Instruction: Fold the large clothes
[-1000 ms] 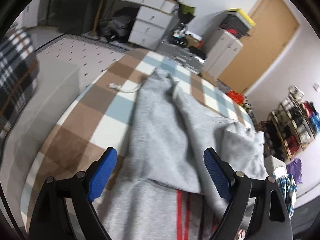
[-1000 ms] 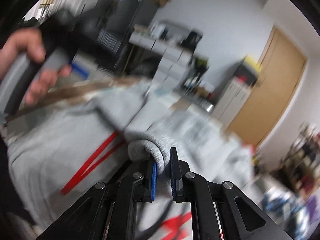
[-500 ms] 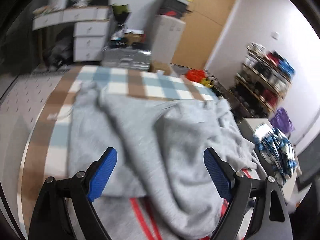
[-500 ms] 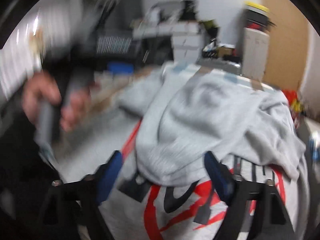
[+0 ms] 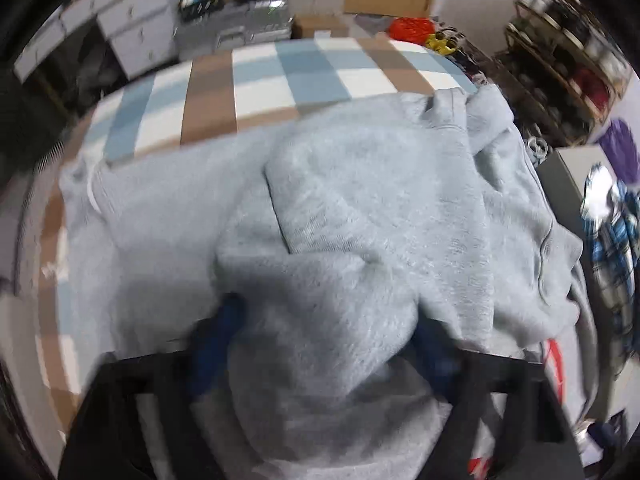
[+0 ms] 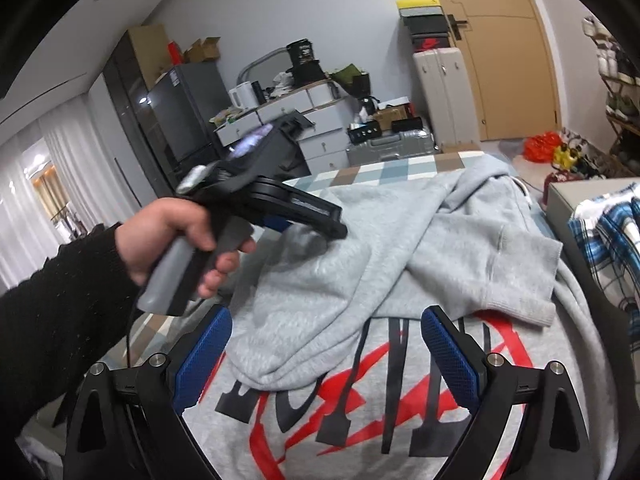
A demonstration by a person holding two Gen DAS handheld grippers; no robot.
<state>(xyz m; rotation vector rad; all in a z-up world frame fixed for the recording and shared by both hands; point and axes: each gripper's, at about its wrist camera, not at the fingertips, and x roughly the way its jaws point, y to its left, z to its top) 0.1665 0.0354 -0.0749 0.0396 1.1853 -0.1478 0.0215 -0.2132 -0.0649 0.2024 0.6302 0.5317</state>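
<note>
A large grey sweatshirt (image 6: 400,248) with a red and black print (image 6: 360,400) lies spread on a bed with a checked blanket (image 5: 260,80). One sleeve (image 6: 320,304) is folded across the chest, and the other sleeve's cuff (image 6: 516,308) lies over the print. My left gripper (image 5: 330,340) points down into a raised fold of that grey fabric (image 5: 320,360). Its jaws are closing with the fold bulging between the blurred blue pads. A hand (image 6: 176,236) holds the left gripper (image 6: 336,228) over the sleeve. My right gripper (image 6: 324,360) hovers above the print, jaws opening wide, holding nothing.
A blue plaid shirt (image 6: 600,236) lies on a grey box (image 6: 568,196) to the right of the bed. White drawers (image 6: 316,120), a silver suitcase (image 6: 388,148) and a wooden door (image 6: 508,60) stand beyond the far edge. A shelf rack (image 5: 560,60) fills the right wall.
My right gripper let go of the grey sleeve and pulled back with wide jaws. My left gripper swung right across the bed and dropped onto the folded sleeve, fabric now between its pads.
</note>
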